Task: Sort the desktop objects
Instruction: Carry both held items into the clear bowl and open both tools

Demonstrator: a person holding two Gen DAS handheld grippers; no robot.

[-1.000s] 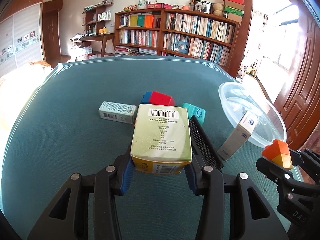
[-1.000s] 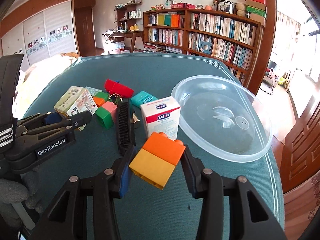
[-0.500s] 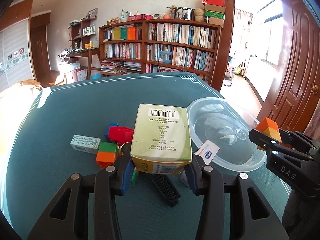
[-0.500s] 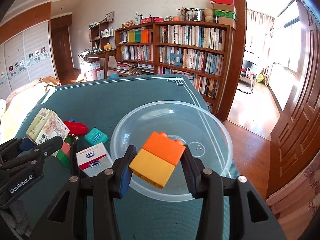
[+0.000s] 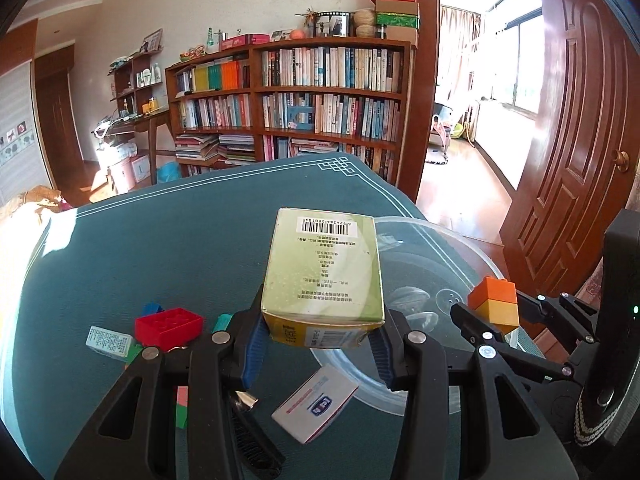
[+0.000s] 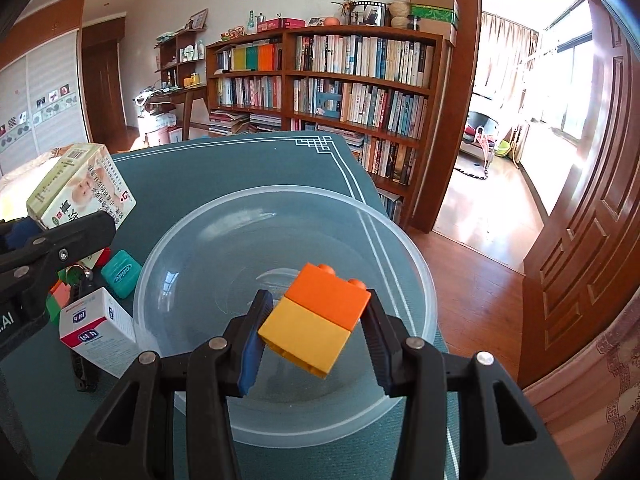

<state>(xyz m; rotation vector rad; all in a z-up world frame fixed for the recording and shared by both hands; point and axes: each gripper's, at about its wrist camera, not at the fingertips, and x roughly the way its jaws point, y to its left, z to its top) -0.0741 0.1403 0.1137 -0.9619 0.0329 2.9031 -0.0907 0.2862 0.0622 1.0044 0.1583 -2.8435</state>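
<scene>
My left gripper (image 5: pixel 320 340) is shut on a pale green carton (image 5: pixel 324 272) and holds it in the air beside the left rim of the clear plastic bowl (image 6: pixel 224 220). The carton also shows in the right wrist view (image 6: pixel 76 184). My right gripper (image 6: pixel 316 328) is shut on an orange-and-yellow toy brick (image 6: pixel 316 320) and holds it above the inside of the bowl. That brick also shows in the left wrist view (image 5: pixel 496 304), over the bowl (image 5: pixel 472 256).
On the green table (image 5: pixel 160 240) lie a red brick (image 5: pixel 168 326), a small pale box (image 5: pixel 108 340), a white-and-red box (image 5: pixel 316 404), a black comb (image 5: pixel 248 444), a teal floss case (image 6: pixel 120 274) and green and pink bricks (image 6: pixel 56 300). The table edge is just right of the bowl.
Both grippers have risen and moved right. The carton has come up beside the bowl. The brick has moved from the bowl's near rim to over its inside.
</scene>
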